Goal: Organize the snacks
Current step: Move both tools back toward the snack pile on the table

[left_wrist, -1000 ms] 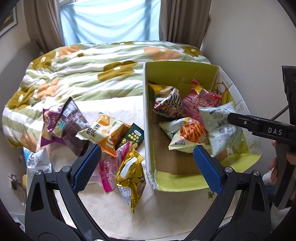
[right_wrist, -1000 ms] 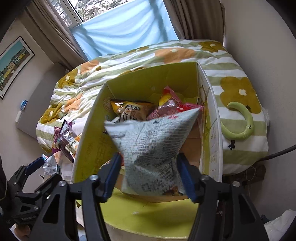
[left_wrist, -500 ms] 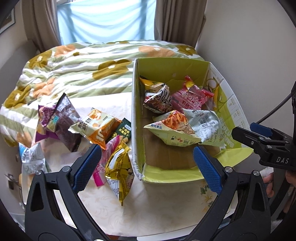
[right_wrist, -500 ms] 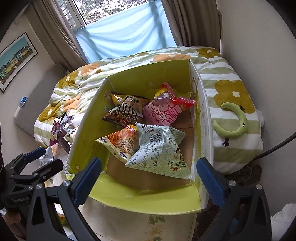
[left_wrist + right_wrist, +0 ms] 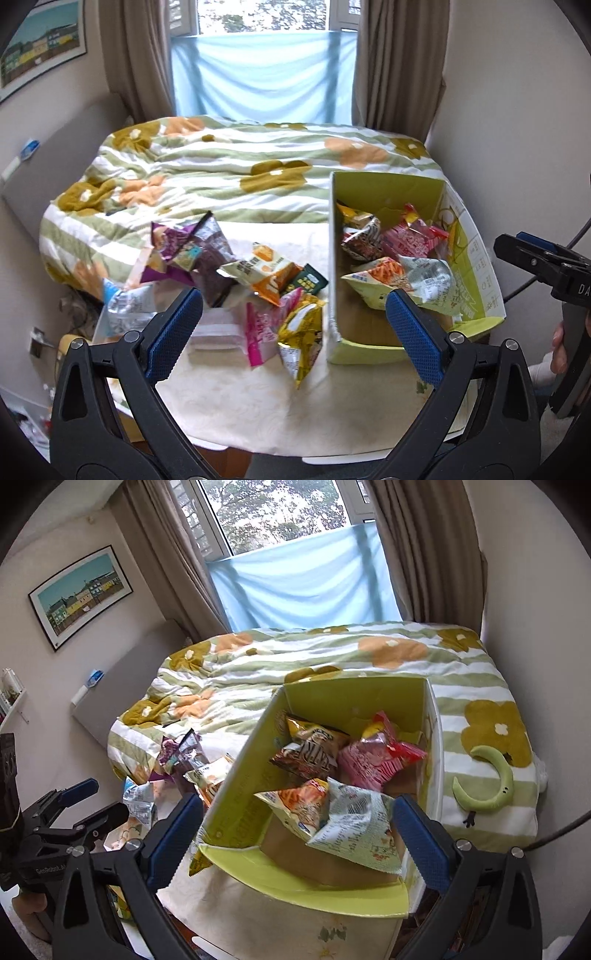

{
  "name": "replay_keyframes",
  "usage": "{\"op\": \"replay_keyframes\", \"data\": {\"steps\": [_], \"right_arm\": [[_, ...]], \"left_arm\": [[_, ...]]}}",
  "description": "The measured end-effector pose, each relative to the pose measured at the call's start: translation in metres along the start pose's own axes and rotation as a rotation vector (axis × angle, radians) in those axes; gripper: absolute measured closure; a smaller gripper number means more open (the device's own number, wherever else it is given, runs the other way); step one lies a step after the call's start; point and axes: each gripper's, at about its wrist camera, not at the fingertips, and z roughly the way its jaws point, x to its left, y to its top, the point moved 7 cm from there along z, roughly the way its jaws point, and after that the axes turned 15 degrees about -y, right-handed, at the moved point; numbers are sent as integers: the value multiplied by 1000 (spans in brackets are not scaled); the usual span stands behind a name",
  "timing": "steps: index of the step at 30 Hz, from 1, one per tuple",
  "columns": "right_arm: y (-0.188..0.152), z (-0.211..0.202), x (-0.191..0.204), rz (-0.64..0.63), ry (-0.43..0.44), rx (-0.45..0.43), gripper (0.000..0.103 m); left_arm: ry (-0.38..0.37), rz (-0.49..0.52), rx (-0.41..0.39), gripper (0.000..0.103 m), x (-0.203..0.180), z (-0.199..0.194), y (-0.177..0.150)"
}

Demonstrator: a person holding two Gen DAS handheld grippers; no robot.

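A yellow-green cardboard box [image 5: 384, 188] [image 5: 236, 797] stands on the table's right side and holds several snack bags. A pale green-and-white bag [image 5: 354, 830] [image 5: 430, 278] lies at its near end beside an orange one [image 5: 299, 805]. Loose bags lie left of the box: an orange-and-white bag [image 5: 266, 273], a gold one [image 5: 301, 332], a pink one [image 5: 258, 334], purple ones [image 5: 184, 251]. My left gripper [image 5: 291, 328] hangs open above the table's near side with nothing between its fingers. My right gripper [image 5: 299, 830] is open and empty above the box's near end.
A bed with a flowered quilt [image 5: 236, 173] runs behind the table [image 5: 258, 402]. A green crescent toy [image 5: 491, 782] lies on the quilt right of the box. A wall stands close on the right, a window with curtains at the back.
The right gripper opened and let the pale green-and-white bag drop into the box, then rose and drew back. The left gripper also rose and pulled back, so more of the room shows.
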Motion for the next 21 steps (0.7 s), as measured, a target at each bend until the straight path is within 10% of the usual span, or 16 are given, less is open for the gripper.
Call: {"op": "replay_keyframes", "data": {"steps": [21], "right_arm": [[-1,15,186,-49,54,-106,1]], "left_arm": [[28,-118,37,4,232,-50,-28]]}}
